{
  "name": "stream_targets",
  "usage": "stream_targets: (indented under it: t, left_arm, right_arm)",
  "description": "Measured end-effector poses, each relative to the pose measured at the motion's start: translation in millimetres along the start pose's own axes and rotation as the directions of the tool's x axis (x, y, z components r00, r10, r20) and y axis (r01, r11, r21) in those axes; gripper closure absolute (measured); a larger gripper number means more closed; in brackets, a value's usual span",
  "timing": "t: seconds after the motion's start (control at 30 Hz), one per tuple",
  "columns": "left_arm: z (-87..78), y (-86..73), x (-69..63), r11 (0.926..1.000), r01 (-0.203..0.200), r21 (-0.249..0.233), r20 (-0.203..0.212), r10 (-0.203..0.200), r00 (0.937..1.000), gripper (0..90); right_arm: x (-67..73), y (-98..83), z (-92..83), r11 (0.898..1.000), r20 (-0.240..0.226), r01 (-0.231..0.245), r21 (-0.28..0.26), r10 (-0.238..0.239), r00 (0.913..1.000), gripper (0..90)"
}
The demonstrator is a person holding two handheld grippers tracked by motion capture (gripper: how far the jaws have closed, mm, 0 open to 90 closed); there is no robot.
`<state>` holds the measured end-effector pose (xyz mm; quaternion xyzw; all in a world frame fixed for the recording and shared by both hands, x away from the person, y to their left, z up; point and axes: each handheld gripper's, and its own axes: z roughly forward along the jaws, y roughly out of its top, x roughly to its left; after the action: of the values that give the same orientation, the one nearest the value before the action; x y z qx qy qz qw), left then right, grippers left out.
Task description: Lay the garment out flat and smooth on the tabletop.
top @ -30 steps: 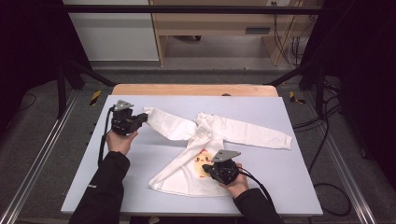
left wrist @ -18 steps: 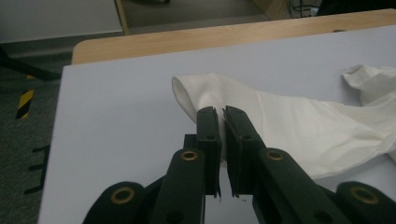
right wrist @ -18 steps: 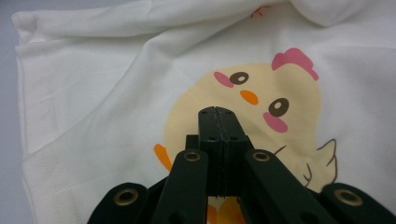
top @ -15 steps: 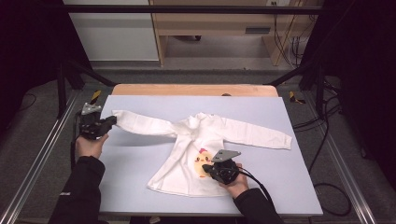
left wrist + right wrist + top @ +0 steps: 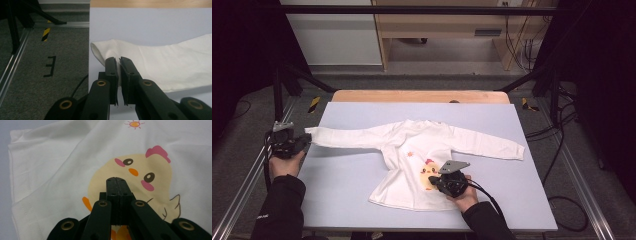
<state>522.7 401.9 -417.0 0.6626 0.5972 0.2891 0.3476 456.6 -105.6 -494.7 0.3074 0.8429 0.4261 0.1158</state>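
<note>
A person is spreading a small white cotton long-sleeved shirt with a yellow chick print (image 5: pixel 412 165) flat on a pale blue table (image 5: pixel 357 195).

The left gripper (image 5: pixel 119 60) is pinching the sleeve cuff (image 5: pixel 100 51), which is overhanging the table's left edge; the right gripper (image 5: pixel 116 179), jaws pressed together, is resting on the chick print (image 5: pixel 132 180). The fabric is looking light, soft and limp, likely best gripped at cuffs or hem. Bare tabletop is lying open in front and behind; further leftward pulling would probably drag the sleeve off.

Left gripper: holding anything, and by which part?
Yes: the left gripper is shut on the shirt, pinching the cuff end of the sleeve at the table's left edge.
</note>
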Motion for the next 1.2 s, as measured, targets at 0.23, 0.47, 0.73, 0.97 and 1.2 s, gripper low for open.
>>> stream_targets:
  t: [0.23,0.47,0.73,0.97,1.2]
  left_arm:
    - [10.5,-12.9,8.8,0.9987,0.03,0.042,-0.012,-0.03,0.9995,84.3]
    - [17.6,-22.8,9.9,0.996,0.033,0.083,-0.012,-0.032,0.9994,83.6]
    - [13.1,-24.2,8.5,0.9979,0.05,0.042,0.015,-0.051,0.9986,72.8]
    - [-8.9,-15.3,-9.4,0.9971,0.047,-0.059,0.103,-0.041,0.9938,49.9]
    - [-22.9,-13.5,-48.3,0.9934,0.005,-0.115,0.226,0.021,0.9739,24.3]
  right_arm:
    - [0.2,0.1,-0.1,1.0,0.001,0.001,0.001,-0.001,1.0,90.0]
    - [0.2,0.1,0.0,1.0,0.001,0.001,0.0,-0.001,1.0,90.0]
    - [0.1,0.5,-0.3,1.0,-0.001,0.001,0.001,-0.001,1.0,89.2]
    - [-1.0,2.8,-6.6,1.0,-0.002,-0.01,-0.019,0.01,0.9999,76.2]
    - [-12.3,7.4,-34.4,0.992,0.039,-0.053,-0.116,0.058,0.9975,58.5]
